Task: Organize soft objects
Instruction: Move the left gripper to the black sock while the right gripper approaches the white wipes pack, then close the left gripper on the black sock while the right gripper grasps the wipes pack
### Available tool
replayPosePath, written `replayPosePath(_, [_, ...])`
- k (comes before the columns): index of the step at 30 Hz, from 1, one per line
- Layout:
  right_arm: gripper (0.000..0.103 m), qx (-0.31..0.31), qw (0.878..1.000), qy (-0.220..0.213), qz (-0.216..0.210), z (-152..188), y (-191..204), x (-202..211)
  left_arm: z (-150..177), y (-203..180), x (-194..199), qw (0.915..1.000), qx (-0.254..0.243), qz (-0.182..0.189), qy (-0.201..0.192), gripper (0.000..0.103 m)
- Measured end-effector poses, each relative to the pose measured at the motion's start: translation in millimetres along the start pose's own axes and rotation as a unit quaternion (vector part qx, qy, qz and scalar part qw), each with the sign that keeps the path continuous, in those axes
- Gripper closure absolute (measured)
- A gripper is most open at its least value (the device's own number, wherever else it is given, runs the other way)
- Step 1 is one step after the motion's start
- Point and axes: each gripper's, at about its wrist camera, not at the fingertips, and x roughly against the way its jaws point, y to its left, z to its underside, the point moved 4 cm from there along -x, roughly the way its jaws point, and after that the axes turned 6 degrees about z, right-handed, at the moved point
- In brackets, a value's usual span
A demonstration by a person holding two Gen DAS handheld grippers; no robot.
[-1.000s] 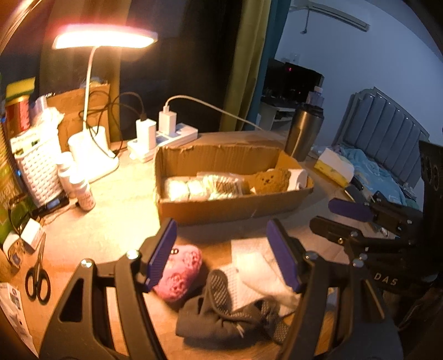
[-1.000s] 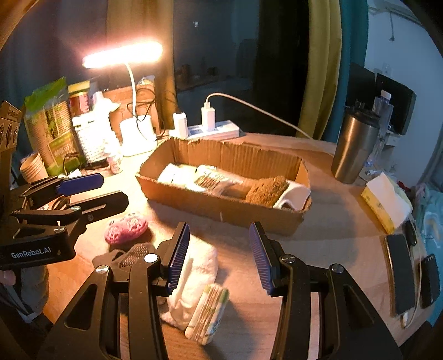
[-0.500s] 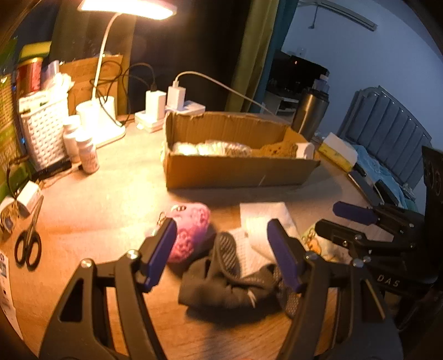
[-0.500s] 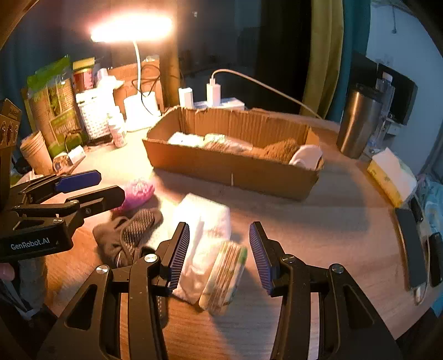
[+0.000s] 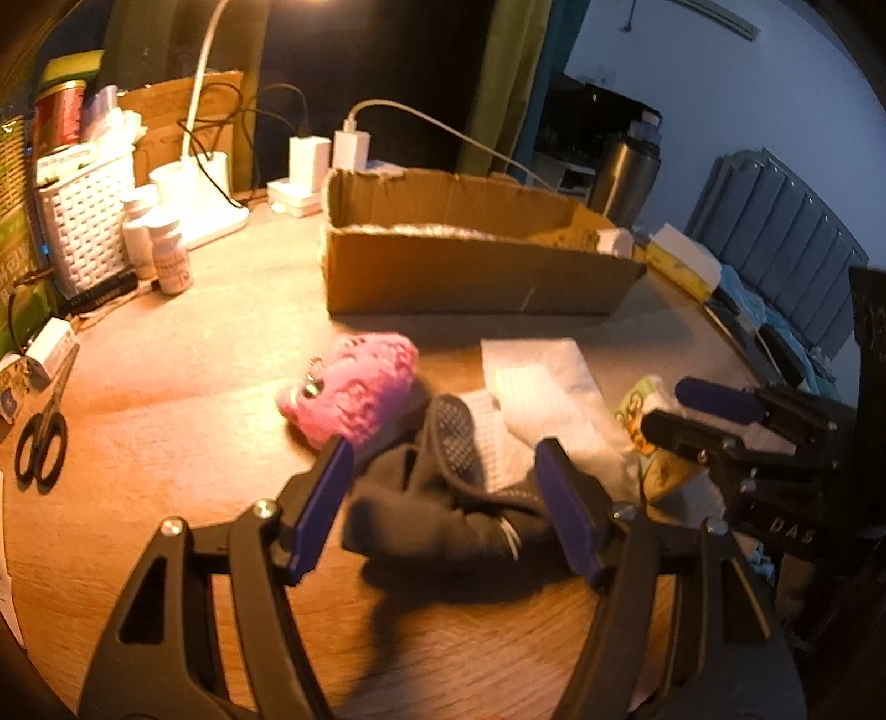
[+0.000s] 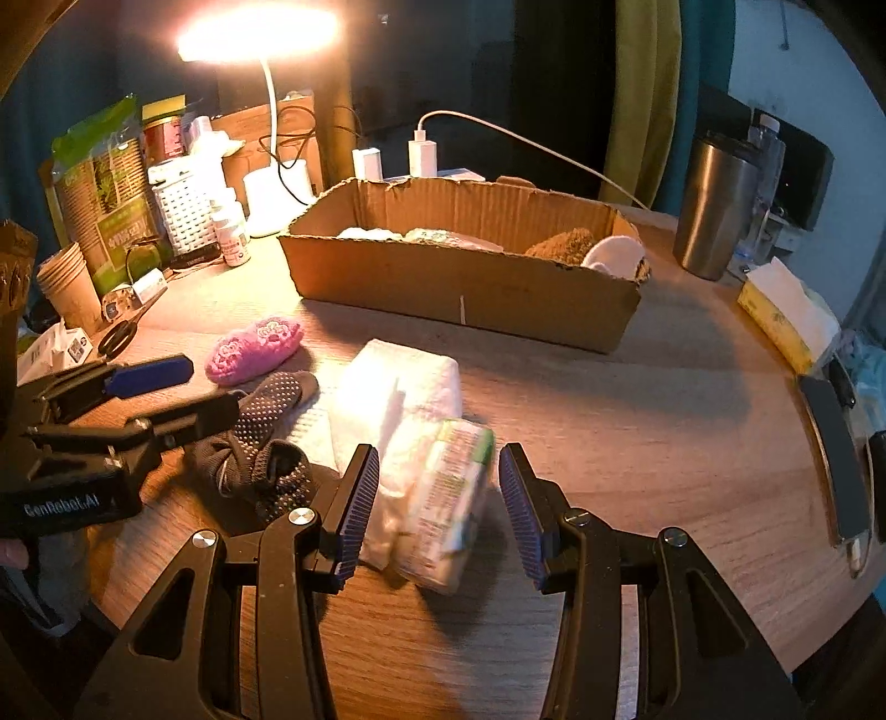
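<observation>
A dark dotted sock (image 5: 432,498) lies bunched on the wooden table, between the fingers of my open left gripper (image 5: 443,504), whose pads do not press it. Beside it are a pink knitted slipper (image 5: 354,382) and a folded white cloth (image 5: 548,382). My right gripper (image 6: 440,509) is open around a printed soft pack (image 6: 448,498) that leans on the white cloth (image 6: 398,387); I see small gaps at both pads. The cardboard box (image 6: 459,288) behind holds several soft items, among them a brown plush. Each gripper shows in the other's view: the left gripper (image 6: 149,393) and the right gripper (image 5: 714,410).
A lit desk lamp (image 6: 260,33), white basket (image 6: 183,216), small bottles (image 5: 171,255) and scissors (image 5: 41,443) crowd the left side. A steel tumbler (image 6: 714,210), yellow tissue box (image 6: 786,315) and phones (image 6: 836,459) sit at the right edge.
Both grippers have come down and forward toward the table. The dark sock now sits between the left fingers and the printed pack between the right fingers.
</observation>
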Motion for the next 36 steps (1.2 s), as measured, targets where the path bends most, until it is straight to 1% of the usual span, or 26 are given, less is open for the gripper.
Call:
replayPosePath(1, [0.055,-0.002,1.000,0.000,0.000,0.7,-1.3,0.4,1.2,-1.2,-2.2,1.0000,-0.001,-0.001,0.003,0.030])
replayPosePath(6, [0.055,-0.009,1.000,0.004,-0.001,4.2,-9.0,-0.8,7.3,0.2,-15.3,0.9995,0.001,-0.012,0.030,0.029])
replayPosePath(9, [0.055,-0.009,1.000,0.013,-0.005,8.3,-10.4,-6.7,9.9,2.2,-18.8,0.9991,0.009,-0.012,0.039,0.023])
replayPosePath(12, [0.055,-0.005,1.000,0.019,-0.015,11.5,-8.2,-10.8,12.4,3.4,-21.4,0.9988,0.015,-0.002,0.046,0.023])
replayPosePath(13, [0.056,-0.002,1.000,0.019,-0.016,11.8,-7.4,-11.4,12.8,4.0,-20.3,0.9990,0.016,-0.002,0.042,0.023])
replayPosePath(15, [0.066,0.003,1.000,0.018,-0.018,12.3,-5.6,-11.2,13.2,3.9,-18.8,0.9991,0.016,-0.001,0.039,0.024])
replayPosePath(18, [0.072,0.009,1.000,0.015,-0.019,11.8,-4.8,-10.7,13.0,-0.9,-15.7,0.9994,0.006,0.006,0.034,0.041])
replayPosePath(19, [0.073,0.010,1.000,0.015,-0.019,11.6,-5.2,-10.2,12.8,-3.6,-14.3,0.9994,0.000,0.007,0.033,0.050])
replayPosePath(21, [0.073,0.012,1.000,0.012,-0.019,11.0,-5.7,-9.1,11.8,-9.8,-12.1,0.9994,-0.011,0.012,0.032,0.061])
replayPosePath(22, [0.073,0.013,1.000,0.010,-0.019,10.3,-6.1,-8.1,10.9,-12.1,-10.3,0.9994,-0.016,0.011,0.028,0.069])
replayPosePath(24, [0.073,0.014,1.000,0.007,-0.020,9.4,-6.2,-6.2,9.3,-14.6,-6.9,0.9994,-0.020,0.014,0.023,0.073])
replayPosePath(25, [0.073,0.014,1.000,0.005,-0.020,8.7,-6.6,-4.7,8.2,-15.6,-5.2,0.9994,-0.021,0.016,0.021,0.078])
replayPosePath(36, [0.073,0.012,1.000,-0.019,-0.015,-4.3,-15.2,12.6,-7.8,-30.2,16.9,0.9989,-0.037,0.027,-0.014,0.083])
